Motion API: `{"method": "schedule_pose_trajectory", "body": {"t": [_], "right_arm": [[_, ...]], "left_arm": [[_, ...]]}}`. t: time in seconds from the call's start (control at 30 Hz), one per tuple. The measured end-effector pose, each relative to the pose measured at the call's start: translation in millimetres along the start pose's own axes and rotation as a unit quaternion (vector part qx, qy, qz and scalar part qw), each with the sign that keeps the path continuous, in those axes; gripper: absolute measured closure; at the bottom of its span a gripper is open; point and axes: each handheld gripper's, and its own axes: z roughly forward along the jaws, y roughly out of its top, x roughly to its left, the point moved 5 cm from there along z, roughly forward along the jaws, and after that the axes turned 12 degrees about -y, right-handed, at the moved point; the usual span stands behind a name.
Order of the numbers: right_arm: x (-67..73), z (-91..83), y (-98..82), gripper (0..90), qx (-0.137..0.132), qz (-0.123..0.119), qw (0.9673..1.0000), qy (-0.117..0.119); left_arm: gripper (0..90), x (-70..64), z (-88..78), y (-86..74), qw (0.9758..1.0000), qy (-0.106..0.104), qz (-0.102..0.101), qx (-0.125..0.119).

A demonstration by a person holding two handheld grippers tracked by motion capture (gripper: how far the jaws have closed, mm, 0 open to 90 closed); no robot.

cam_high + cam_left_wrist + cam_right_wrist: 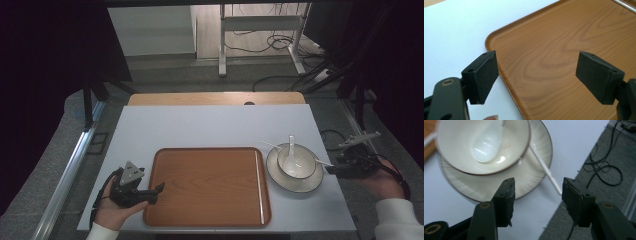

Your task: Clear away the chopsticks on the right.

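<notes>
A wood-grain tray [207,185] lies empty on the white table. To its right, a cream plate [295,186] carries a white bowl [297,162] with a white spoon [291,145] in it. A thin white stick [322,162] lies across the plate under the bowl. My left gripper [159,192] rests at the tray's left edge. Its jaws stand wide open [536,75] over the tray [554,50] rim, with nothing between them. My right gripper [330,169] is at the plate's right side, open [537,192]. The stick [546,172] ends just short of its right jaw, and its left jaw is by the plate [524,180] rim.
The table's right edge [345,200] runs just beside my right hand, with grey floor and loose cables [604,170] beyond it. Bare white tabletop [210,125] stretches behind the tray. A white desk frame [260,30] stands far back on the floor.
</notes>
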Motion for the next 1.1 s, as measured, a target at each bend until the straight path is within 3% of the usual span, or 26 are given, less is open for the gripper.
{"method": "schedule_pose_trajectory", "body": {"t": [0.23,0.43,0.77,1.1], "right_arm": [[-8.5,20.2,5.1,53.8,0.033,-0.028,0.9991,0.002],[-11.5,36.4,6.8,54.7,0.058,-0.045,0.9973,0.008],[-13.0,54.1,7.2,62.3,0.072,-0.057,0.9957,0.012],[-10.0,66.3,6.7,72.4,0.092,-0.093,0.9914,0.006]], "left_arm": [[17.8,-0.3,-1.4,-0.7,1.0,0.004,0.003,0.002],[17.8,2.4,-4.6,-1.9,1.0,0.008,-0.002,-0.002],[17.8,1.8,-4.8,-2.8,1.0,0.001,0.004,-0.003],[17.7,4.7,-3.6,-4.4,1.0,0.002,0.001,-0.001]]}}
